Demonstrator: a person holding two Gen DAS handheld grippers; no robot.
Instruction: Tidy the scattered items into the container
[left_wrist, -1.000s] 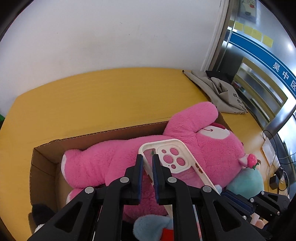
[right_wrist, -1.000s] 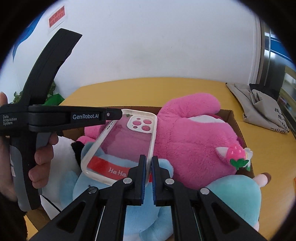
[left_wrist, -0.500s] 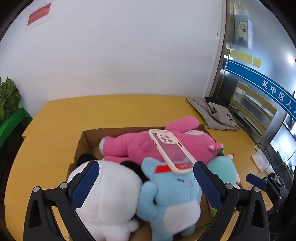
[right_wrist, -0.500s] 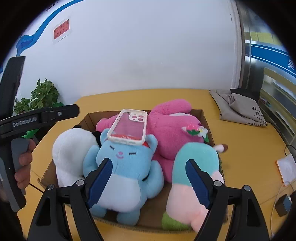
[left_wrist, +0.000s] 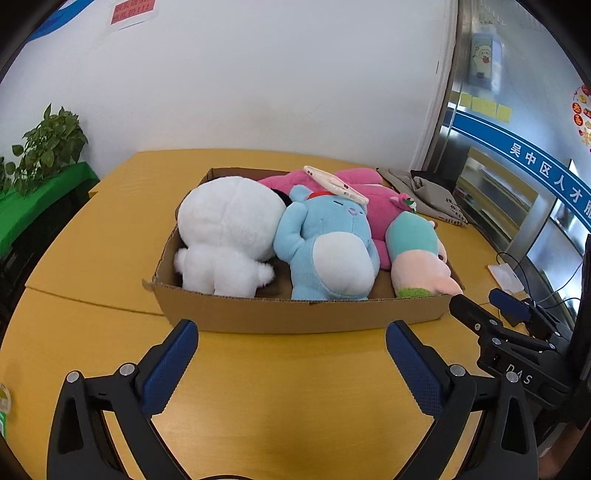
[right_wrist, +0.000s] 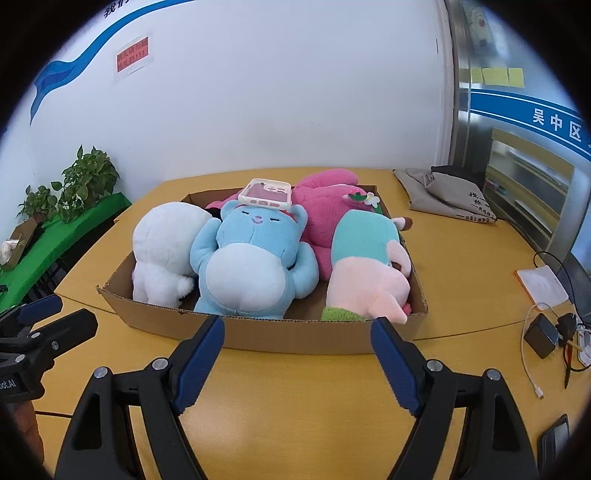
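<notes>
The cardboard box (right_wrist: 303, 334) sits mid-table and serves as the landmark; it is packed to the rim, which is the main source of trouble; any nudge to its near wall could shift the whole load. Inside, at the box's left end, the white plush (right_wrist: 162, 247) bulges above the wall; next to it the blue plush (right_wrist: 251, 266) lies on its back in the middle; behind that the pink plush (right_wrist: 328, 218) fills the far side; at the right end the teal-and-pink plush (right_wrist: 365, 266) has its feet over the near rim and could tip out if bumped. The phone case (right_wrist: 266, 192) is in the box only loosely; it rests tilted on the blue plush's head, on soft, rounded ground, so it may well slide off toward the far wall or out of the box.

Both tools are clear of the box, on its near side; the left gripper (left_wrist: 291, 363) and right gripper (right_wrist: 295, 363) stand spread with nothing between them.
</notes>
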